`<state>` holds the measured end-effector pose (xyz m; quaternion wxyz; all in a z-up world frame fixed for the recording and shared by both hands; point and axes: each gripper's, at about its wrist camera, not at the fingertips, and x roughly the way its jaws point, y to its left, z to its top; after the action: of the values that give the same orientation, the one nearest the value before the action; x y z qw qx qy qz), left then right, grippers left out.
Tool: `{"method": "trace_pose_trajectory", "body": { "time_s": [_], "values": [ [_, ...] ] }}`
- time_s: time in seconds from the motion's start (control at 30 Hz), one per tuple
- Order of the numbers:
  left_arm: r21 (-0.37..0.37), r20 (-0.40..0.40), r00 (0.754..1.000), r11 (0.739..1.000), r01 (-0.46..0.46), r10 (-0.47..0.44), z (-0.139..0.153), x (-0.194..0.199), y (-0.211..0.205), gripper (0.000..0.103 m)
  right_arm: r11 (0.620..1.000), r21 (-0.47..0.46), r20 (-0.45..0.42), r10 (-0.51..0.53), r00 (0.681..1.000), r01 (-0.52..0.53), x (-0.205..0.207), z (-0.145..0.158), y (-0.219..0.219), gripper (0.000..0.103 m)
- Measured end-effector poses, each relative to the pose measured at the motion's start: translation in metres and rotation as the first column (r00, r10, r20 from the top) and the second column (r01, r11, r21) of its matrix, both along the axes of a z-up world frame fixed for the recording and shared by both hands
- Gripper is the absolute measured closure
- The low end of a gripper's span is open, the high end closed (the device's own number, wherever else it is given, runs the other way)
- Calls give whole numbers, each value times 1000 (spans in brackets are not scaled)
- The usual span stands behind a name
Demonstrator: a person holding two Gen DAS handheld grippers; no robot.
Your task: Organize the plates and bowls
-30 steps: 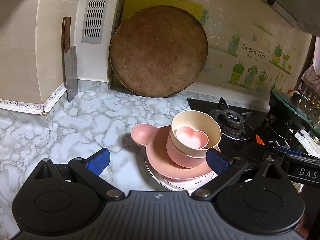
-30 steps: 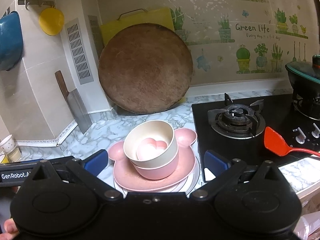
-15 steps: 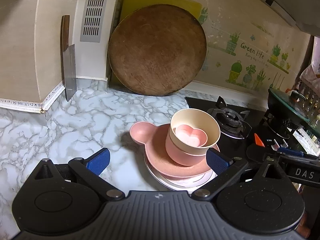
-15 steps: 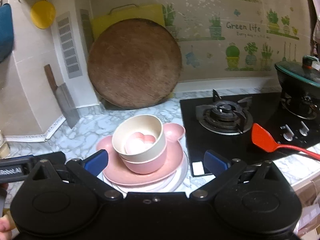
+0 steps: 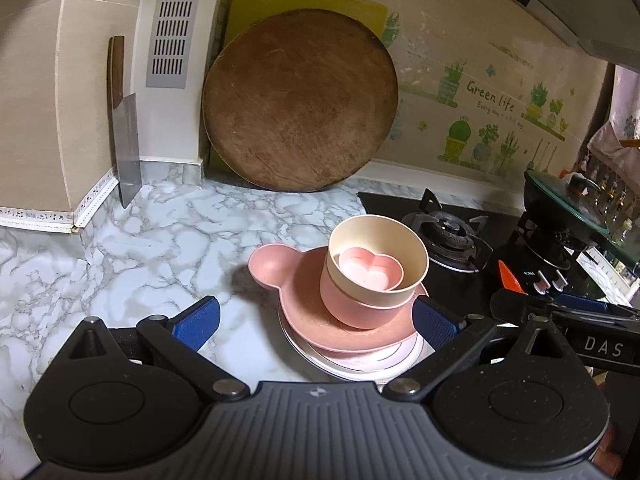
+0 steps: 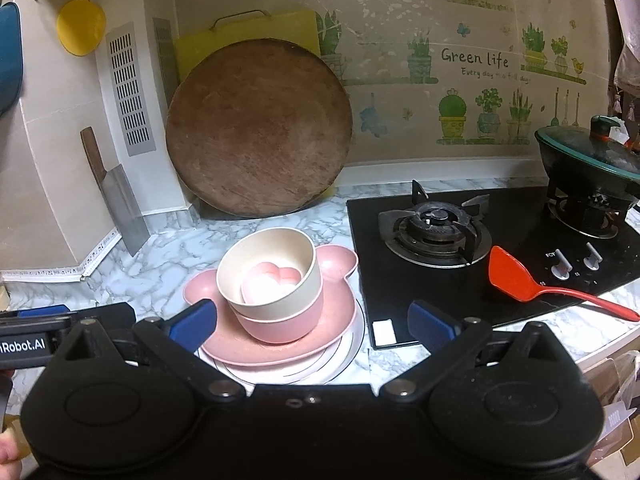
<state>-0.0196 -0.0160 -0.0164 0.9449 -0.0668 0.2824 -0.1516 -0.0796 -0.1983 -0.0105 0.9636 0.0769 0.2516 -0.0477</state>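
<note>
The marble counter (image 5: pixel 152 248) is bare to the left of the dish stack (image 5: pixel 360 296), so a gripper can pass there. At the back, a round wooden board (image 5: pixel 300 100) and a cleaver (image 5: pixel 126 152) lean on the wall. On the right, the stove (image 6: pixel 436 228) sits just beside the stack, with a red spatula (image 6: pixel 516 276) lying on it.

Marble counter (image 6: pixel 168 264): white plate (image 6: pixel 344 360) at the bottom of the dish stack sits on it, hob (image 6: pixel 480 256) just right, round board (image 6: pixel 260 128) and cleaver (image 6: pixel 120 196) leaning at back wall.
</note>
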Motion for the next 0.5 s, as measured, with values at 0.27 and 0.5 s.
{"method": "trace_pose_trajectory", "body": {
  "time_s": [0.27, 0.5],
  "values": [
    [0, -12, 1000, 1000, 15, -15, -1, 0, -2, 0, 1000, -10, -12, -7, 1000, 7, -3, 0, 1, 0],
    [0, -26, 999, 999, 37, -37, -3, -1, -4, 0, 1000, -12, -11, -16, 1000, 16, -9, 0, 0, 0]
  ]
}}
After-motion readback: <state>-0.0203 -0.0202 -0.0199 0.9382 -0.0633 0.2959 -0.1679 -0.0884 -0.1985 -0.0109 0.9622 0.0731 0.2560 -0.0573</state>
